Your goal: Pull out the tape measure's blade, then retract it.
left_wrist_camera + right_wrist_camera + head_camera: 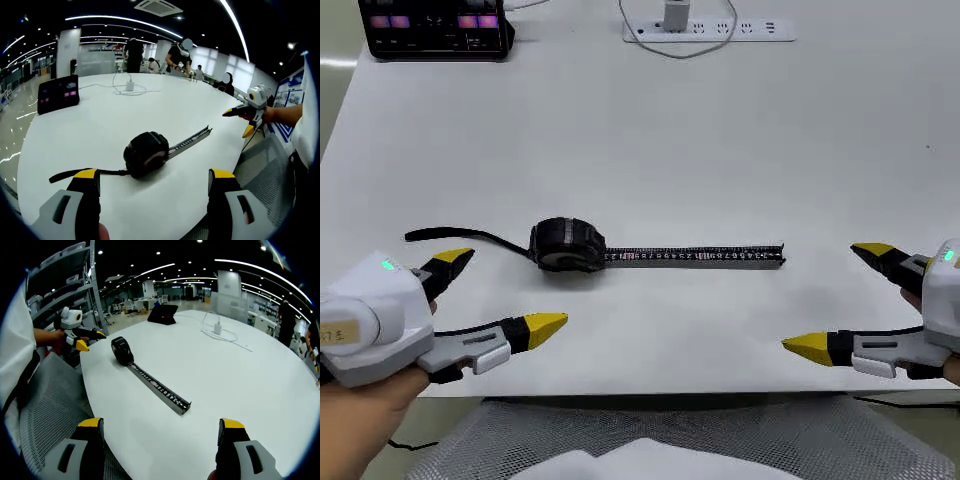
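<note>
White table [720, 150] spreads out from its near edge, where both grippers hover spread and empty: the left gripper [510, 290] just nearer than the case [565, 245] and slightly left of it, the right gripper [822, 296] well to the case's right, past the blade's free end. From the case the blade [695, 256] lies flat, drawn out to the right, its long axis running side to side, while a strap [460, 236] trails left. With the blade already out, retracting looks like what remains; the left gripper is nearer the case, the right nearer the tip, and a power strip [710, 28] sits far beyond the case.
</note>
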`<state>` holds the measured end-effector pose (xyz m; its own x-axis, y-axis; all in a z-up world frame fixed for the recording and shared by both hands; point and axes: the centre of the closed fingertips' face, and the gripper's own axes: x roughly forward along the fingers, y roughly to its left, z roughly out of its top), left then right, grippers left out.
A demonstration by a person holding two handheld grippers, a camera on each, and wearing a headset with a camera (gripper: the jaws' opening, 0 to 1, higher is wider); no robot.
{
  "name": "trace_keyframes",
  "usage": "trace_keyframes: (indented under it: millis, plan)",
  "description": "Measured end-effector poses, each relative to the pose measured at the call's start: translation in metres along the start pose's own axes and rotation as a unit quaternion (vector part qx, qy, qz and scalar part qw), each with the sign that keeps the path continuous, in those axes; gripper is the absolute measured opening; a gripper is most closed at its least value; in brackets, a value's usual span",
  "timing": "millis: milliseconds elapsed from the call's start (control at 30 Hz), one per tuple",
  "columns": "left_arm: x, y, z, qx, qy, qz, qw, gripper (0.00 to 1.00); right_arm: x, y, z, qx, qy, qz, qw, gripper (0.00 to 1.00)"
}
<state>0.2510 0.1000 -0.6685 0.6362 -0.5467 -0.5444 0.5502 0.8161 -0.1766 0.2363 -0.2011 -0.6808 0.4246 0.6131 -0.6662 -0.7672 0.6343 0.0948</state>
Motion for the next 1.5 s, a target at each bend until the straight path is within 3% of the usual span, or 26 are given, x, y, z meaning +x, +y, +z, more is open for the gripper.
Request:
trace_keyframes:
  millis: [367,733,900,1500]
  plan:
    - [0.020,-0.009,0.003,-0.006,-0.002,-0.002,1.0000,0.86,0.002,-0.004,0.003,0.000,-0.004,-0.001,1.0000,0.93]
    - [0.036,-0.010,0.005,-0.023,-0.003,-0.003,0.9997,0.85,0.005,-0.007,0.002,0.002,-0.002,0.000,1.0000,0.93]
    - [0.043,-0.015,0.004,-0.023,0.005,-0.009,0.9997,0.85,0.005,-0.008,0.002,0.003,-0.001,-0.001,1.0000,0.92]
    - [0.055,-0.016,0.004,-0.029,0.016,0.015,0.9994,0.85,0.005,-0.009,0.000,-0.004,0.008,0.000,1.0000,0.89]
